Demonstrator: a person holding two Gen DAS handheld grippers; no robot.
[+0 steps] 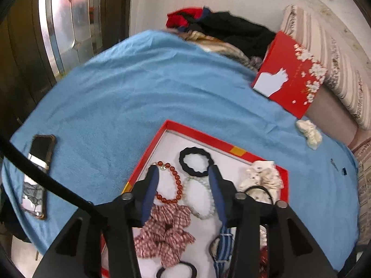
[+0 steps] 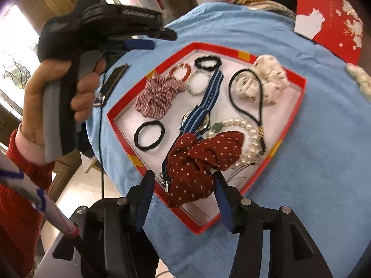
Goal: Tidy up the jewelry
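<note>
A red tray (image 1: 199,136) with a white lining lies on the blue cloth (image 1: 139,88). My left gripper (image 1: 183,169) hangs open over its far corner, above a red bead bracelet (image 1: 178,183), a white bead bracelet (image 1: 199,197) and a black hair tie (image 1: 194,164); nothing is held. A checked scrunchie (image 1: 167,234) lies nearer. My right gripper (image 2: 183,174) stands open at the tray's (image 2: 208,46) near corner, its fingers either side of a dark red dotted scrunchie (image 2: 199,162). A striped-band watch (image 2: 197,118), a pearl necklace (image 2: 250,134) and a thin black tie (image 2: 245,92) lie beyond it.
A phone (image 1: 38,176) lies at the cloth's left edge. The red lid (image 1: 289,74) leans at the back right beside a clothes pile (image 1: 227,27). A cream scrunchie (image 1: 309,133) sits on the cloth outside the tray. A hand (image 2: 58,97) holds the left gripper.
</note>
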